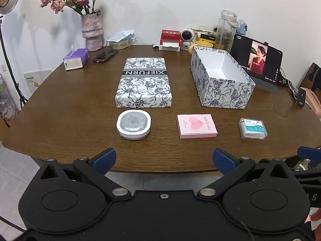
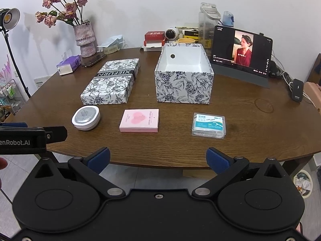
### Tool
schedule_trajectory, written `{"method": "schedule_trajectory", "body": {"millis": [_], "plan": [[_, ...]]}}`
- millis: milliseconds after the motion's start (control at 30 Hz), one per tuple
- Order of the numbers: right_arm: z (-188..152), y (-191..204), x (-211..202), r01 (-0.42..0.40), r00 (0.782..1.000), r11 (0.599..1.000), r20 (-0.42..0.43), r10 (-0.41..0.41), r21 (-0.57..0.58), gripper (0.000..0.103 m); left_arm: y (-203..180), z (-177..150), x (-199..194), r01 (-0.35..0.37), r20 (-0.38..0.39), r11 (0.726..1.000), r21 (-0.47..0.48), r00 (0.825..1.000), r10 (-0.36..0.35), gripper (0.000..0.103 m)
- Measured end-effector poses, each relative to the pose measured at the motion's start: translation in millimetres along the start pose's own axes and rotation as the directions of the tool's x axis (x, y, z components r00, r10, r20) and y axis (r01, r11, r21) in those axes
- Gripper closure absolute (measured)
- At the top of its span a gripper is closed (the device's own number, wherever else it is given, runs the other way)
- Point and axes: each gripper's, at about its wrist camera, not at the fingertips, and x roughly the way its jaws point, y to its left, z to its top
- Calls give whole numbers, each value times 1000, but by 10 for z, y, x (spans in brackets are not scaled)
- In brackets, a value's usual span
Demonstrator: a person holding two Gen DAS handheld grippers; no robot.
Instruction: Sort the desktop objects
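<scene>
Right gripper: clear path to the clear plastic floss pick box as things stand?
Probably yes. The right gripper is open and empty, back at the table's near edge. The clear plastic floss pick box lies flat with bare brown wooden table between; nothing touches it.

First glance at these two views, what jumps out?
The open floral box stands empty right of centre on the wooden table, its matching lid lying flat to its left. In front runs a row: a white rounded case, a pink card box and a clear floss-pick box. A lit tablet plays video behind the box.
</scene>
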Motion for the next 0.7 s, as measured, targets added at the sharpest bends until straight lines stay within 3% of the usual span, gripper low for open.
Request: {"method": "schedule_trajectory", "body": {"millis": [700], "plan": [[-25, -35, -53, -8, 1000, 1000, 5, 8, 2, 0, -90, -19, -46, -9, 14, 1000, 15, 1000, 9, 0]]}}
